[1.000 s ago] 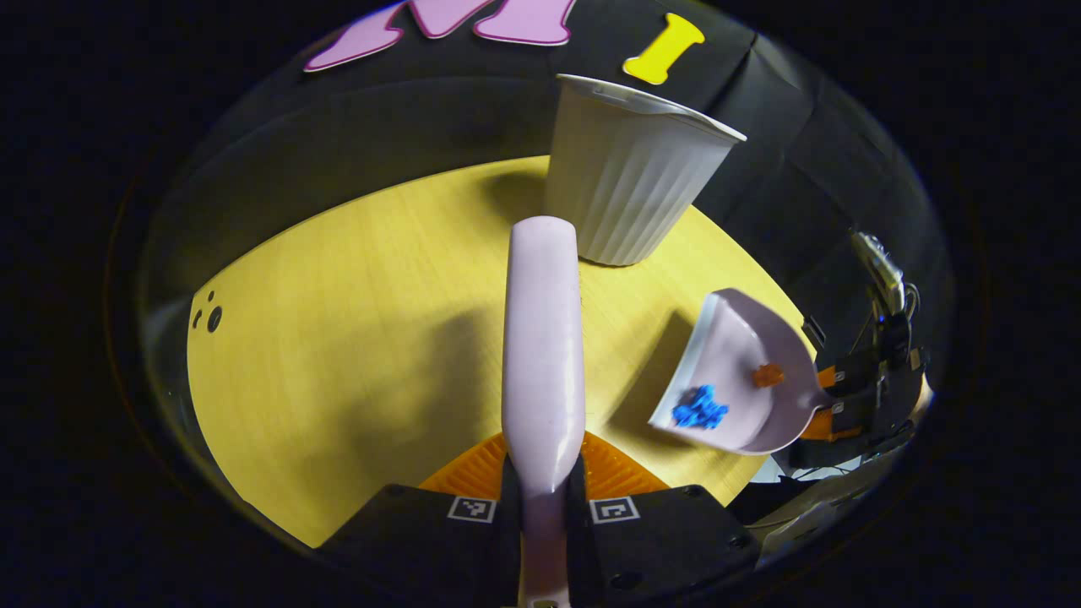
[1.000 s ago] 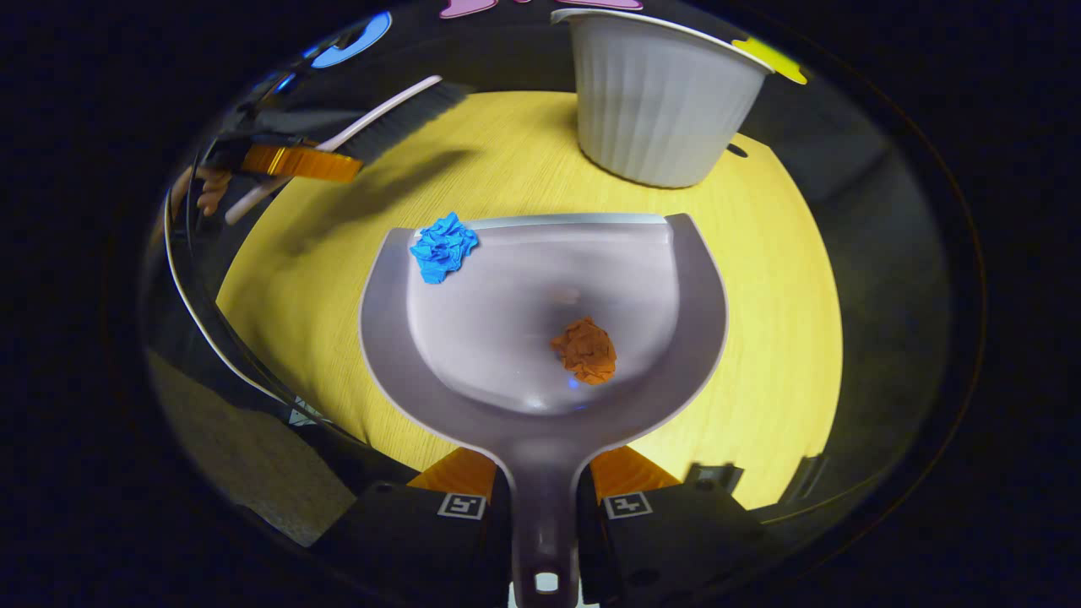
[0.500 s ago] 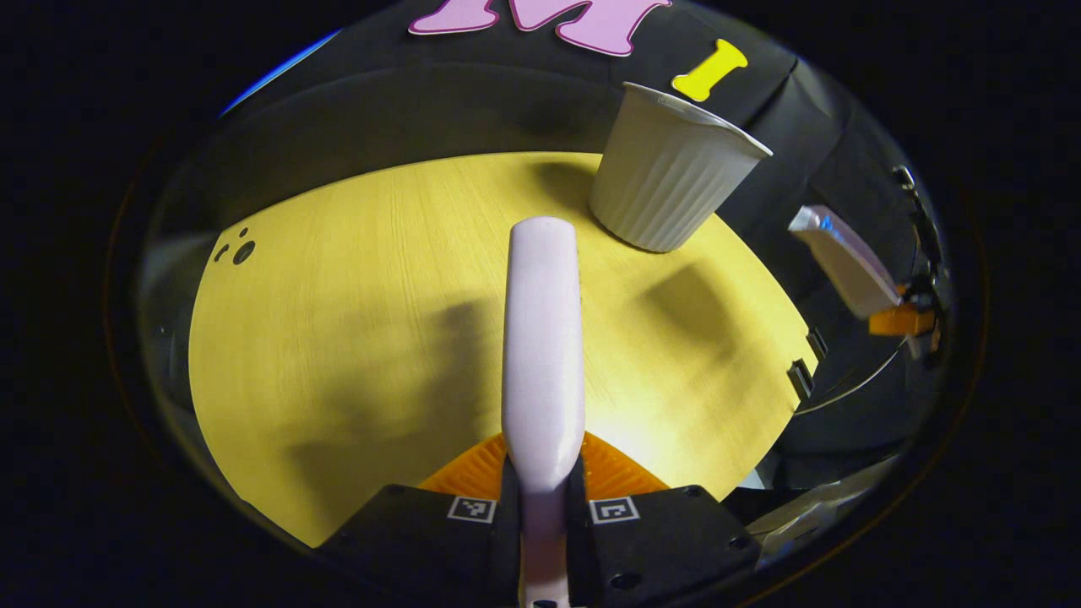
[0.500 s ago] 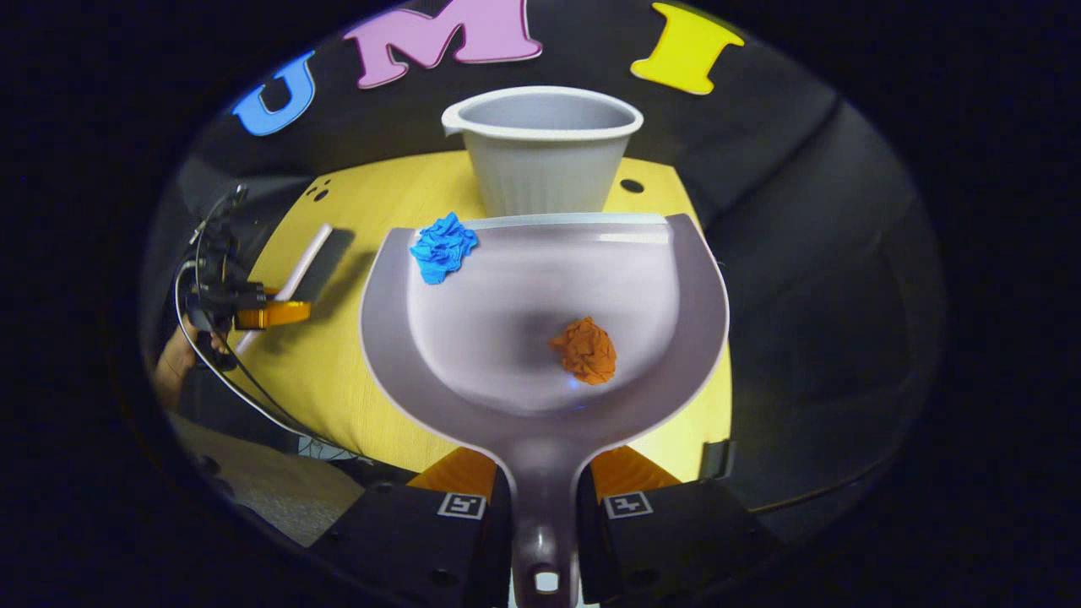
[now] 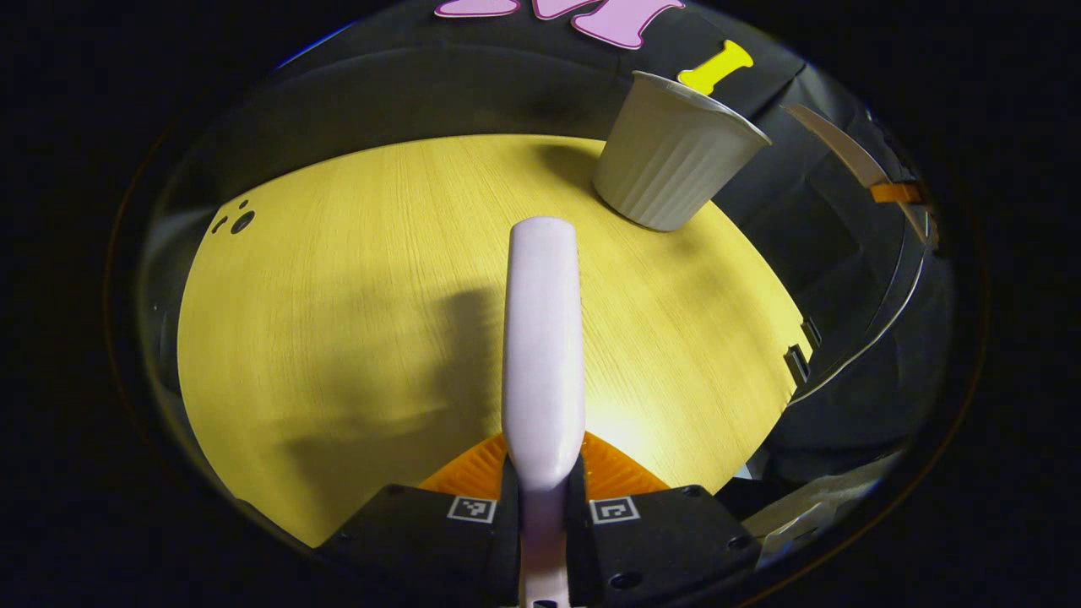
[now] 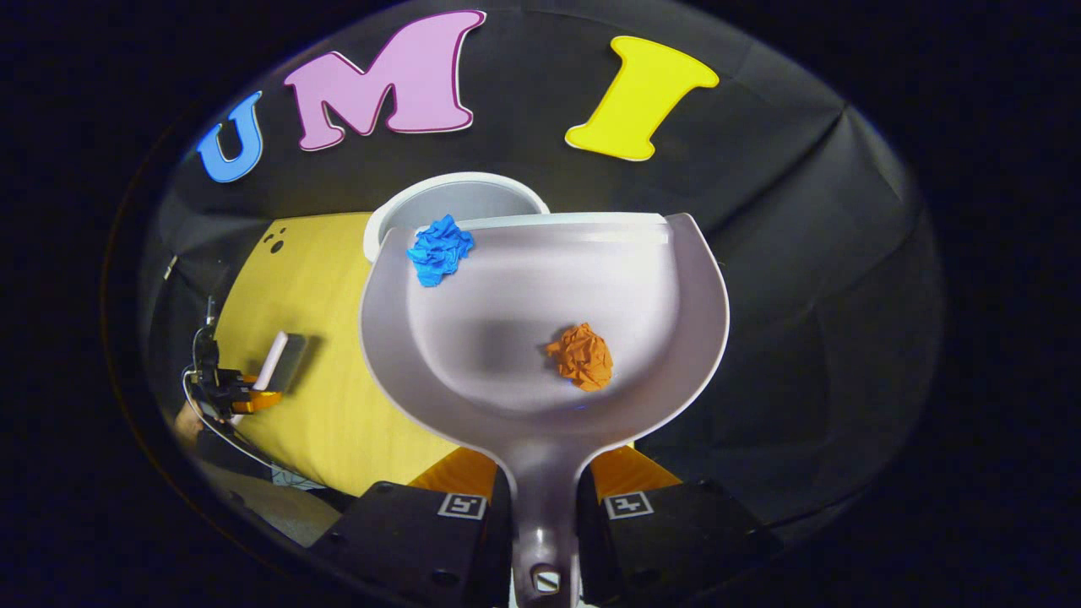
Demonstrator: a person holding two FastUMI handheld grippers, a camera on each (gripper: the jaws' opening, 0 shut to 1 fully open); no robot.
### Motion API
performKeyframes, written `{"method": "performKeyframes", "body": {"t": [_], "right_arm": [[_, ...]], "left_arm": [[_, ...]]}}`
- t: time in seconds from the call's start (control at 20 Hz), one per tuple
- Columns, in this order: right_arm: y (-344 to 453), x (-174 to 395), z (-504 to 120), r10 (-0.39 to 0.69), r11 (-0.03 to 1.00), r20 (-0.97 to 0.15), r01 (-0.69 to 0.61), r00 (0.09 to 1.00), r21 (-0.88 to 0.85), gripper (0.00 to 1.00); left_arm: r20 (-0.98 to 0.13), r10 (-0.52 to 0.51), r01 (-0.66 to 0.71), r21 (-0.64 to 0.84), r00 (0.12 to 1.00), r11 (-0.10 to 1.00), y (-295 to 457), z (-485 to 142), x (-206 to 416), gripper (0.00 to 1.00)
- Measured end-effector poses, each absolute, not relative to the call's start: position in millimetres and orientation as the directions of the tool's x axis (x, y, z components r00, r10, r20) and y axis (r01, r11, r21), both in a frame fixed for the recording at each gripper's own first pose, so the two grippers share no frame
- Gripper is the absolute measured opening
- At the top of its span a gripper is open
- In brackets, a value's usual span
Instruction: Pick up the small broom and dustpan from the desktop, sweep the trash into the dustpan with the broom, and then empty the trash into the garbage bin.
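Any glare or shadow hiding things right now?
Left gripper view: the broom handle throws a soft shadow leftward on the desktop, with a bright patch near its base. Right gripper view: the dustpan and both paper wads are sharp; fisheye bends the edges.

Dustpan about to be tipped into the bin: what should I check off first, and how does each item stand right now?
1. Right gripper jaws clamped on the grey plastic dustpan handle: ok.
2. Crumpled blue paper ball and orange paper ball inside the pan: ok.
3. Pan's front lip over the white ribbed garbage bin mouth: cannot tell, overlap partial.
4. Left gripper holding the pale broom handle, off the bin: ok.
5. Yellow wooden tabletop swept: ok.
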State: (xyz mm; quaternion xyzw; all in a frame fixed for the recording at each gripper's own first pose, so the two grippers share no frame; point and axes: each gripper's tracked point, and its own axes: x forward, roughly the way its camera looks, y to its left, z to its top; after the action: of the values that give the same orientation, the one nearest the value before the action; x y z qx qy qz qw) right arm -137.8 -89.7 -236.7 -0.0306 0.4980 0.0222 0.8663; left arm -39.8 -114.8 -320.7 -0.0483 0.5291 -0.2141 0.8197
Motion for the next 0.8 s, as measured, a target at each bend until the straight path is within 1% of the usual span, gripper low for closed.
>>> {"method": "performKeyframes", "body": {"t": [0.15,0.25,0.3,0.35,0.4,0.55,0.65,0.8], "right_arm": [[-97,-134,-226,-0.067,0.985,-0.868,-0.105,0.492,-0.135,0.36],[-104,-127,-216,-0.117,0.966,-0.87,-0.149,0.479,-0.212,0.36],[-108,-124,-211,-0.137,0.954,-0.871,-0.173,0.472,-0.244,0.36],[-114,-119,-207,-0.155,0.94,-0.873,-0.202,0.462,-0.274,0.35],[-117,-117,-204,-0.174,0.925,-0.876,-0.231,0.451,-0.303,0.36],[-125,-105,-199,-0.244,0.856,-0.882,-0.338,0.404,-0.392,0.35],[-129,-102,-195,-0.27,0.808,-0.891,-0.417,0.366,-0.416,0.34],[-134,-95,-193,-0.319,0.741,-0.889,-0.499,0.33,-0.451,0.34]], "left_arm": [[-0.848,-0.402,0.293,-0.309,0.347,0.905,-114,-321,-41,0.24],[-0.848,-0.402,0.283,-0.315,0.344,0.906,-112,-321,-41,0.24],[-0.848,-0.403,0.277,-0.318,0.344,0.907,-109,-325,-43,0.26],[-0.848,-0.403,0.271,-0.322,0.343,0.907,-107,-328,-43,0.24],[-0.848,-0.405,0.265,-0.327,0.342,0.907,-104,-330,-43,0.24],[-0.848,-0.407,0.25,-0.336,0.34,0.908,-98,-335,-44,0.24],[-0.847,-0.407,0.24,-0.34,0.343,0.909,-98,-336,-43,0.24],[-0.845,-0.407,0.231,-0.344,0.346,0.91,-95,-339,-44,0.24]]}}
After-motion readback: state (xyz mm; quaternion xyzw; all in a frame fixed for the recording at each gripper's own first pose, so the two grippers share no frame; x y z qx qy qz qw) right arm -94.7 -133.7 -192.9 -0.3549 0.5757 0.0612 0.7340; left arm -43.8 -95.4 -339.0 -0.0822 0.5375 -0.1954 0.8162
